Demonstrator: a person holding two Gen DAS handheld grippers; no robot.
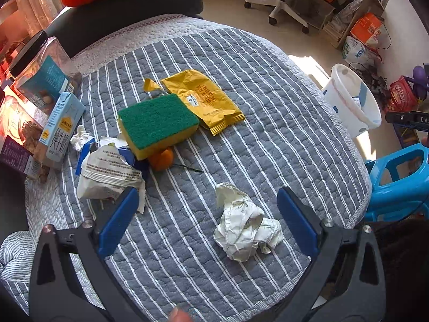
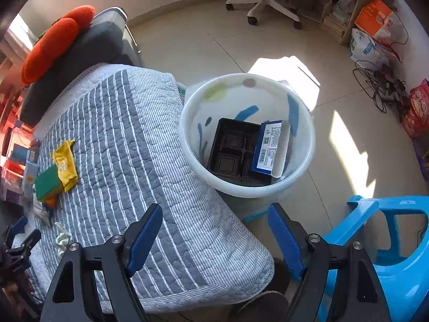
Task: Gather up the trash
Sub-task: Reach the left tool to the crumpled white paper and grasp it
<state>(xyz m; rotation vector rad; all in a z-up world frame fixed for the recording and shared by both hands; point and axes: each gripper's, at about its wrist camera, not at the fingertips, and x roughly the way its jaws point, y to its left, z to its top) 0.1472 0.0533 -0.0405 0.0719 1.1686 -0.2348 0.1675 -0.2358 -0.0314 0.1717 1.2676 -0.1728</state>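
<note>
The striped quilt (image 1: 268,86) carries most of the trash. Beside it, the white bin (image 2: 300,177) already holds a black tray (image 2: 230,153) and a blue box (image 2: 269,147). The yellow wrapper (image 1: 206,96) and torn packet (image 1: 107,171) wait. The left gripper (image 1: 206,214), wide and empty, straddles the crumpled paper (image 1: 246,230); the right gripper (image 2: 214,236) hangs open, empty.
</note>
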